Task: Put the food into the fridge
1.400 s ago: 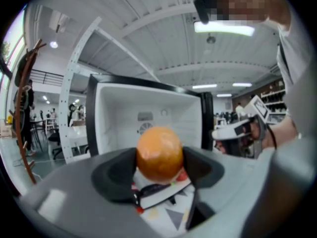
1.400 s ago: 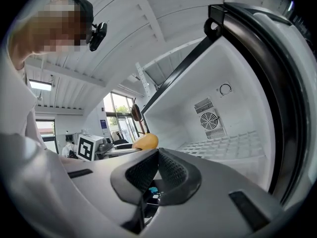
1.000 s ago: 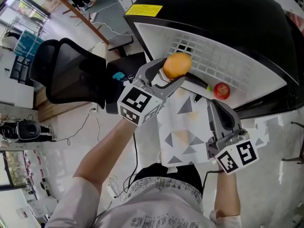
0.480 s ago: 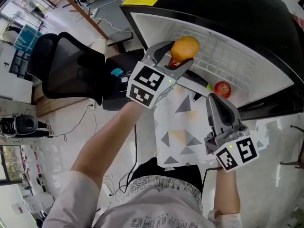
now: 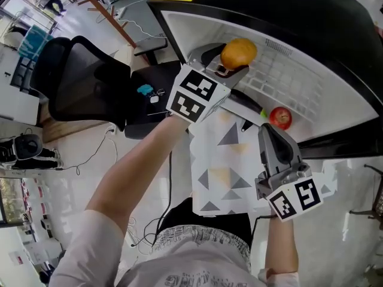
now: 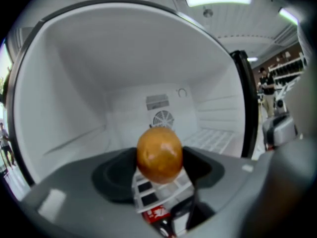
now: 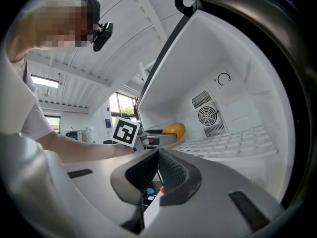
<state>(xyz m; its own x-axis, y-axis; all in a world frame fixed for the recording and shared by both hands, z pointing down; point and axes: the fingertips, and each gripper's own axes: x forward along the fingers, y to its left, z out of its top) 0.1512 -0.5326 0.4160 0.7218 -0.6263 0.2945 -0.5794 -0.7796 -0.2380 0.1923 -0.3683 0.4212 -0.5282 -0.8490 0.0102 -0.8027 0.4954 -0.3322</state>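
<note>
Black office chair point(image 5: 84, 88) far left. Left gripper point(image 5: 232, 64): jaws pinching orange point(image 5: 238, 52), held at mouth of open black mini fridge point(image 5: 311, 17), above white grid shelf point(image 5: 293, 85). Red apple point(image 5: 280, 117) at shelf's front edge. Right gripper point(image 5: 268, 133): jaws pressed together, nothing between, over triangle-patterned table point(image 5: 218, 178).

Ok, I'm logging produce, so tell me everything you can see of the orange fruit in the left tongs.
The orange fruit is round and smooth-skinned, orange-brown with faint darker mottling, whole and unpeeled. The left tongs are shut on it, a dark pad at either side, holding it at the open white fridge, clear of its walls.
</note>
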